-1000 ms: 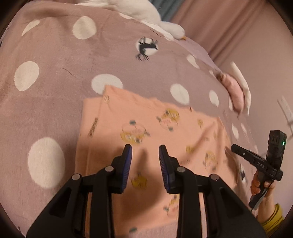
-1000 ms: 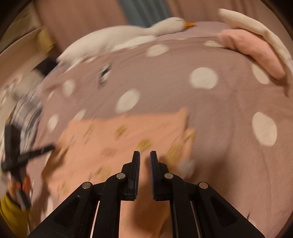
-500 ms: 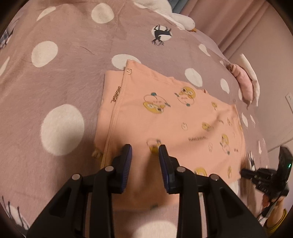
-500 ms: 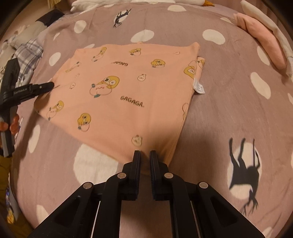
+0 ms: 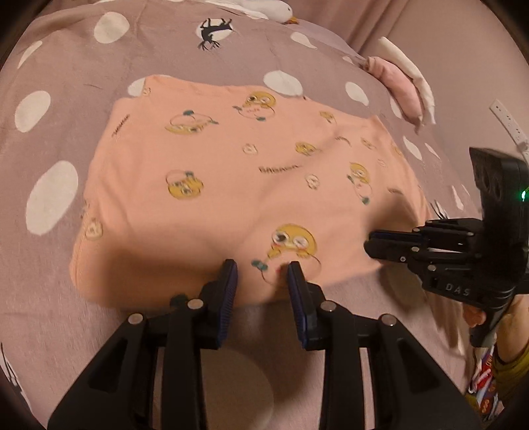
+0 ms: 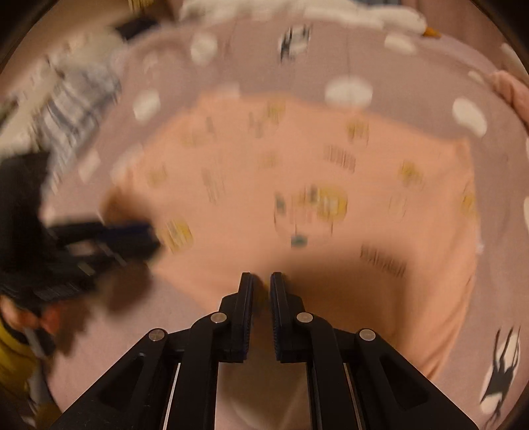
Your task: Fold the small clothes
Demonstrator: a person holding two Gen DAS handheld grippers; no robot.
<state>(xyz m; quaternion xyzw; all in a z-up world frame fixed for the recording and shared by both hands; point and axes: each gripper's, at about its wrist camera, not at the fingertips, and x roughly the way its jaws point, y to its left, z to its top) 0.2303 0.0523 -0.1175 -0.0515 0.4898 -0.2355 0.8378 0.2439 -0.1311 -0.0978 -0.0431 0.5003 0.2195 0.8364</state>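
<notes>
So the whole scene sits on a bed with a mauve bedspread (image 5: 59, 271) covered in white polka dots, a few with little black deer silhouettes in them. Spread flat in the middle of it is the peach garment (image 5: 231, 185), printed with yellow duck faces and some lettering; it looks already folded over, with a second layer peeking out along its left side in the left wrist view.

The left wrist view is the sharp one. It shows a white plush goose (image 5: 264, 8) at the far edge of the bed, a pink and white cushion (image 5: 400, 82) off to the right, and the right gripper (image 5: 372, 244) coming in from the right side, fingertips over the garment's near right corner, with a hand (image 5: 479, 314) and a yellow cuff behind it.

The right wrist view is badly smeared, but it catches something the other doesn't: plaid fabric (image 6: 76, 109) piled off the bed's left edge. The goose is just a white blur at the top there.

The left gripper (image 5: 261, 274) has its jaws partly apart, hovering at the garment's near edge with nothing pinched. The right gripper's jaws sit nearly together in its own view, only a narrow slit between them, and I can't see any cloth caught in there.
</notes>
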